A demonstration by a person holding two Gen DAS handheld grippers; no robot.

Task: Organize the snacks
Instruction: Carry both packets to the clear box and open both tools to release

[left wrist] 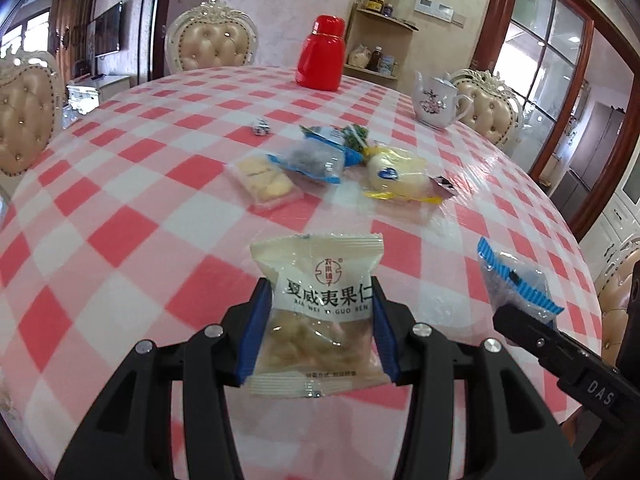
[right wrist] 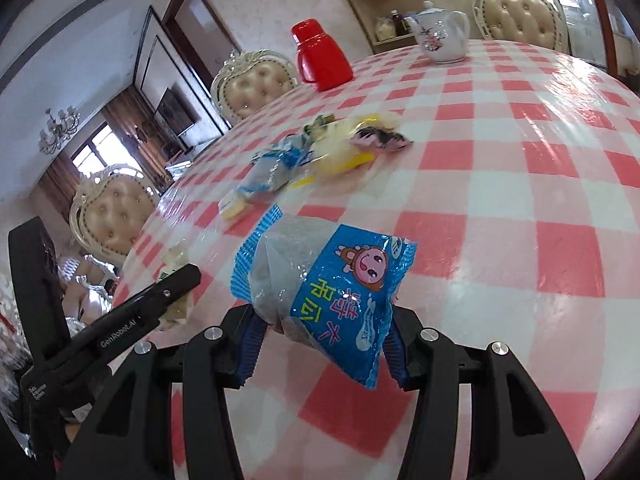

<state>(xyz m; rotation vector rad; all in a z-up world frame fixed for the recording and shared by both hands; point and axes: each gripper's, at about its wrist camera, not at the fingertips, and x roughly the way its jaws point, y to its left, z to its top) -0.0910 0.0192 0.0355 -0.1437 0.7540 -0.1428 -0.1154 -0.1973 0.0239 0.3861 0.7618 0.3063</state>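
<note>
My left gripper (left wrist: 320,320) is shut on a cream macadamia snack packet (left wrist: 318,312), held above the checked table. My right gripper (right wrist: 320,332) is shut on a blue packet with a cartoon face (right wrist: 324,300); that packet also shows at the right of the left wrist view (left wrist: 516,284). Farther out on the table lies a cluster of snacks: a pale biscuit pack (left wrist: 266,180), a blue packet (left wrist: 316,158), a yellow-white packet (left wrist: 400,174), a green packet (left wrist: 354,136) and a dark wrapper (left wrist: 444,184). The cluster also shows in the right wrist view (right wrist: 320,152).
A red thermos (left wrist: 322,54) and a floral white teapot (left wrist: 436,100) stand at the table's far side. A small wrapped candy (left wrist: 260,126) lies alone left of the cluster. Padded chairs (left wrist: 212,36) ring the round pink-and-white table (left wrist: 120,200).
</note>
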